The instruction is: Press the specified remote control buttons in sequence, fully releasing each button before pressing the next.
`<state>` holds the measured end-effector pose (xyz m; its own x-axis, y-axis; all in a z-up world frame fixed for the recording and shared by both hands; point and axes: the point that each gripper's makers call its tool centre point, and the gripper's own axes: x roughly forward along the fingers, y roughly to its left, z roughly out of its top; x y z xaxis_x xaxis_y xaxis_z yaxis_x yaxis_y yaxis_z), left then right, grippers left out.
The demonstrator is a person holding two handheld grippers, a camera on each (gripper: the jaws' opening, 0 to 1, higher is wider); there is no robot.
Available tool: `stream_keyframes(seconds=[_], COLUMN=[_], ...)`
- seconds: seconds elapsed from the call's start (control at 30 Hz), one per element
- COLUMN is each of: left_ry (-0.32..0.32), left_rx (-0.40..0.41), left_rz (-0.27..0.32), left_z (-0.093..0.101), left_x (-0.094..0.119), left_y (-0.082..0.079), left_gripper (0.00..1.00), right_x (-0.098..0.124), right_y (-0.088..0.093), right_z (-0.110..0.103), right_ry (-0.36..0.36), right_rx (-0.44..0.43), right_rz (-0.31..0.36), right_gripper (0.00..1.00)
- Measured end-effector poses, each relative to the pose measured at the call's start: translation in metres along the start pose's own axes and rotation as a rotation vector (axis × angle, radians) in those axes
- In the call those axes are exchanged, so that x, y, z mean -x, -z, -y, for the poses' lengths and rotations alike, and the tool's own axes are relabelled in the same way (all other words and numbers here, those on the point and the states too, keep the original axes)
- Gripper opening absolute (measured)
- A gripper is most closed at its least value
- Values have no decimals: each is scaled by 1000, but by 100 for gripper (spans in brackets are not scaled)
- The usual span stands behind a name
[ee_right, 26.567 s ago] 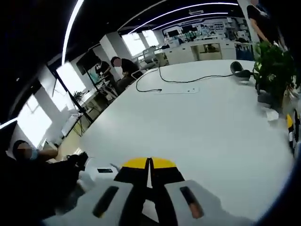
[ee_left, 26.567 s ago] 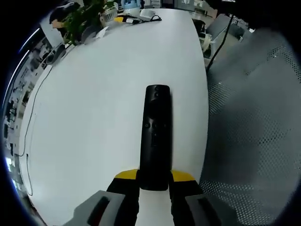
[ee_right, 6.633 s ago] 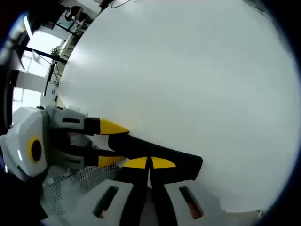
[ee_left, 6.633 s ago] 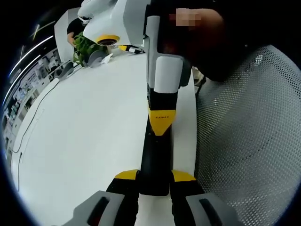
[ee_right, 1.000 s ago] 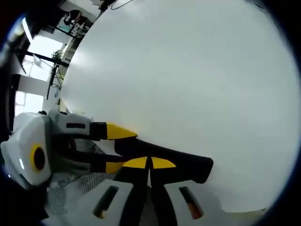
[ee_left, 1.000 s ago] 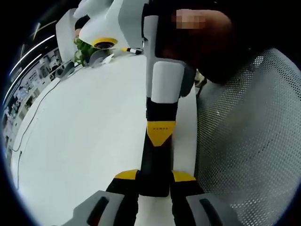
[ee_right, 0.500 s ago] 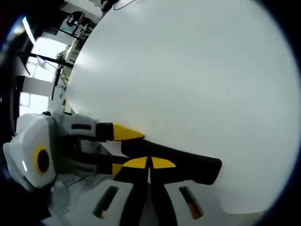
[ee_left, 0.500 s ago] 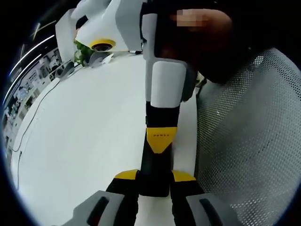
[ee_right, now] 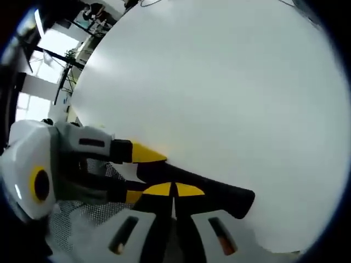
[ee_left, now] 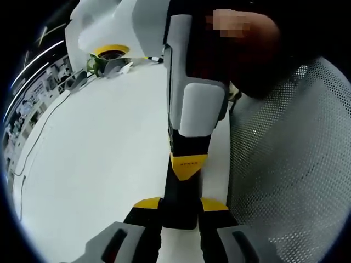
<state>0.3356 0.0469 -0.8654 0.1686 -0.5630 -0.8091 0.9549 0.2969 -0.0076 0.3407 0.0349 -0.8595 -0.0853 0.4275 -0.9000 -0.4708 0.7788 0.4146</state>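
Remote control (ee_left: 180,194) lies on the white table (ee_left: 98,153); our left gripper (ee_left: 180,207) clamps its near end, while our right gripper (ee_right: 174,189), jaws together, presses its top.

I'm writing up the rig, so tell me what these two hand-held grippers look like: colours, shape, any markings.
Both match. The left hand-held gripper has black jaws with yellow tips and pale grey finger bodies with dark slots. The right hand-held gripper shows a white and grey housing, a yellow ring round its lens, and small dark lettering on its yellow tip, too small to read.
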Motion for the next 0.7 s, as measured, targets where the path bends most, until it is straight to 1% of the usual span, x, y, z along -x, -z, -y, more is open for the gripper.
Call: stream_keyframes(seconds=[0.1, 0.27, 0.37, 0.47, 0.53, 0.6, 0.67, 0.7], left_ry=[-2, -10, -15, -14, -15, -15, -16, -16], left_rx=[-1, 12, 17, 15, 13, 13, 13, 12], left_rz=[-2, -11, -17, -15, -14, -14, -15, -17], left_z=[0, 0, 0, 0, 0, 0, 0, 0], left_x=[0, 0, 0, 0, 0, 0, 0, 0], left_y=[0, 0, -1, -1, 0, 0, 0, 0], left_gripper=[25, 25, 25, 25, 25, 25, 25, 25], right_x=[0, 0, 0, 1, 1, 2, 6, 10], right_y=[-1, 0, 0, 0, 0, 0, -1, -5], right_z=[2, 2, 2, 1, 2, 2, 4, 3], right_ry=[9, 0, -6, -12, -24, -55, -70, -81], right_rx=[-3, -18, -1, -17, -44, -101, -120, -130], right_rz=[-1, 2, 2, 0, -5, -4, 9, 37], right_gripper=[0, 0, 0, 0, 0, 0, 0, 0])
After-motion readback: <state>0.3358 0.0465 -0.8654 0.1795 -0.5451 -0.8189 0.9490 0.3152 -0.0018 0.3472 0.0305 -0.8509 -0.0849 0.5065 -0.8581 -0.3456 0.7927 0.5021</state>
